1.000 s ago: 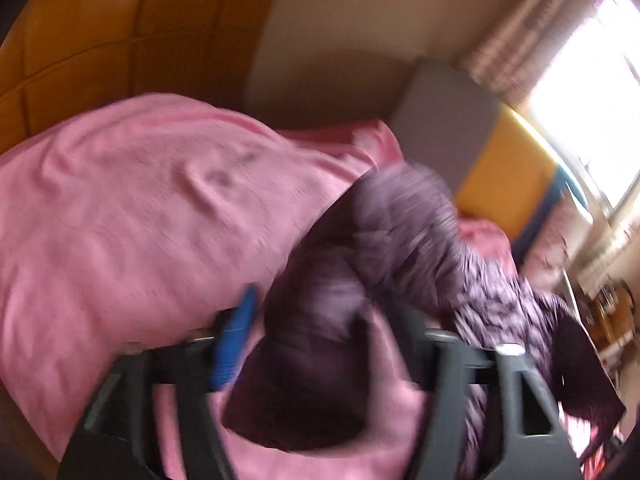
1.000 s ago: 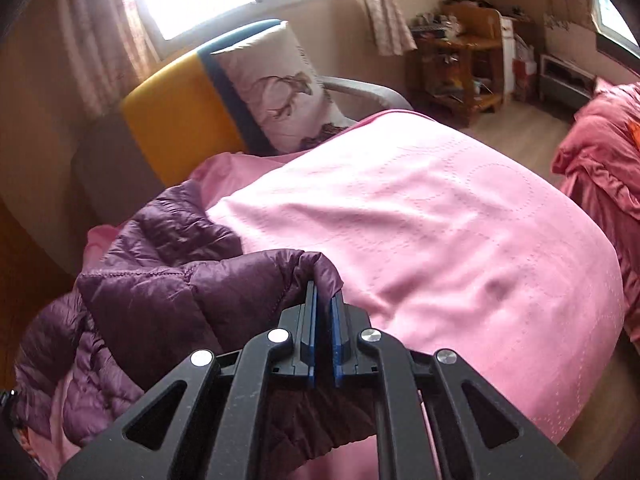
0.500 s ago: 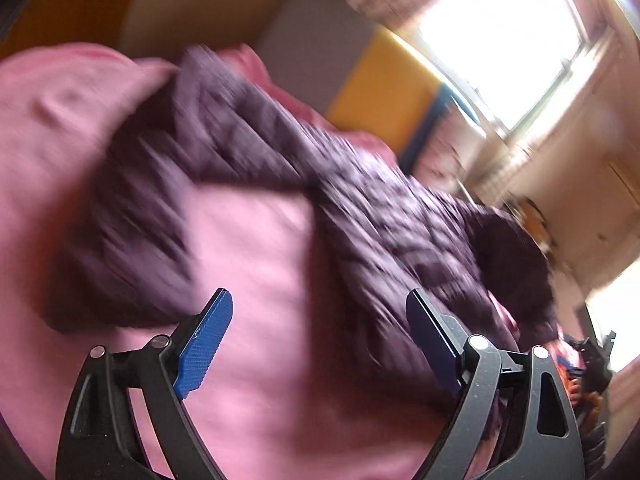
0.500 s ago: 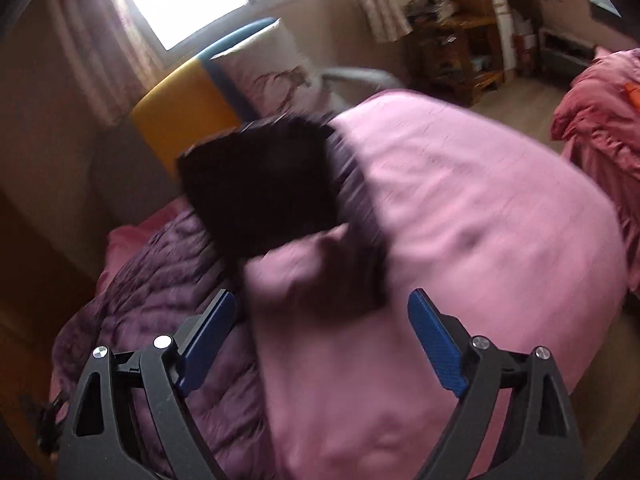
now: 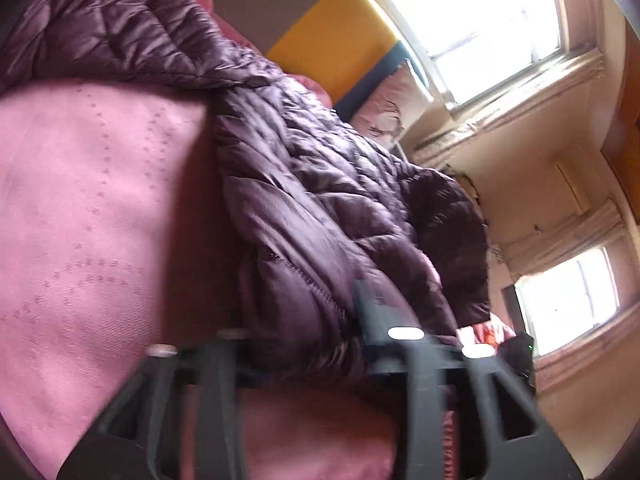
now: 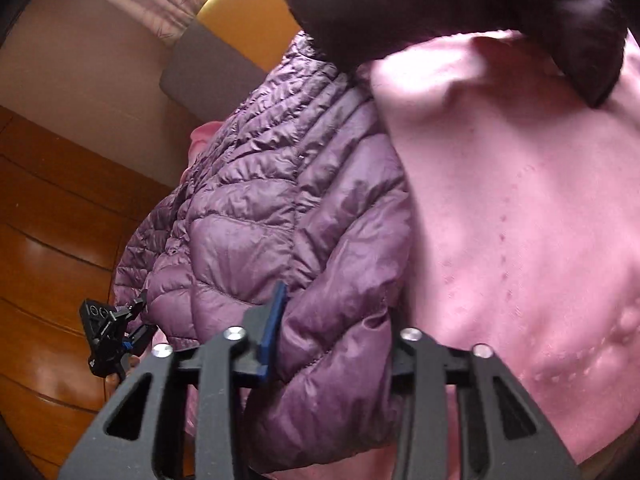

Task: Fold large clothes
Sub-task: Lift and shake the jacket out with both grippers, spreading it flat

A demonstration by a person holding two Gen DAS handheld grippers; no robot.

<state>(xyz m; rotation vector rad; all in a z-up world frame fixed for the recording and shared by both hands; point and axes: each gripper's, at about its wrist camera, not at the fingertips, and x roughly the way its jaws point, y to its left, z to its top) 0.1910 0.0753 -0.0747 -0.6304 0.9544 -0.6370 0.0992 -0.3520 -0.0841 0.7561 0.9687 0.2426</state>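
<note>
Where folds bunch, purple jacket [image 6: 280, 208] fabric hiding each gripper's fingertips.

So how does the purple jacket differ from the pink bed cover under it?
The jacket is dark purple, the bed cover light pink. The jacket is puffy, quilted and crumpled; the bed cover lies mostly smooth with faint dotted stitching. Both are soft fabric.
</note>
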